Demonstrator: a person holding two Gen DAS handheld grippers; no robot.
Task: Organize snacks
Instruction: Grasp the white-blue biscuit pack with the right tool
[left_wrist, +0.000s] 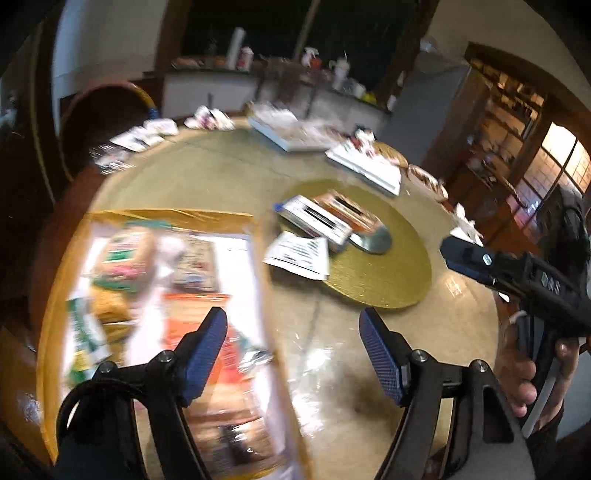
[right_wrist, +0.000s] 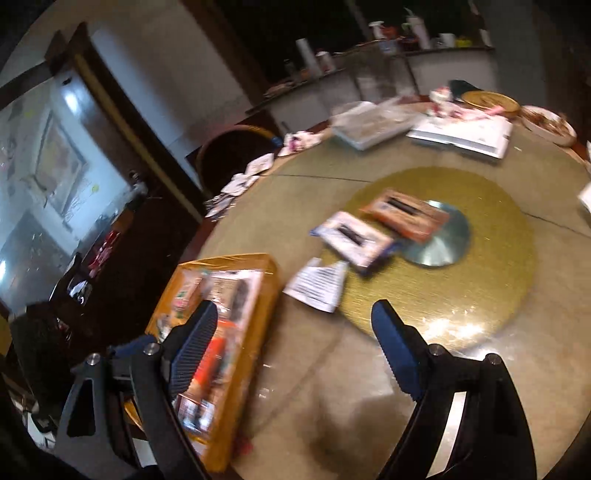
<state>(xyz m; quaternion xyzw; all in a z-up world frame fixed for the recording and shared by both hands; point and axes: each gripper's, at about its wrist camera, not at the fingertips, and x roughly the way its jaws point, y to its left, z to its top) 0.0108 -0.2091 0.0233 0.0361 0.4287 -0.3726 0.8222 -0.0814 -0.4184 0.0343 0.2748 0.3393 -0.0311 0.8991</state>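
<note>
left gripper: wide apart, holds nothing | right gripper: wide apart, empty, above table

The left gripper and the right gripper both tilt downward with jaws spread wide and nothing between the blue pads, and a hand grips the right gripper's handle at the frame's right edge
</note>
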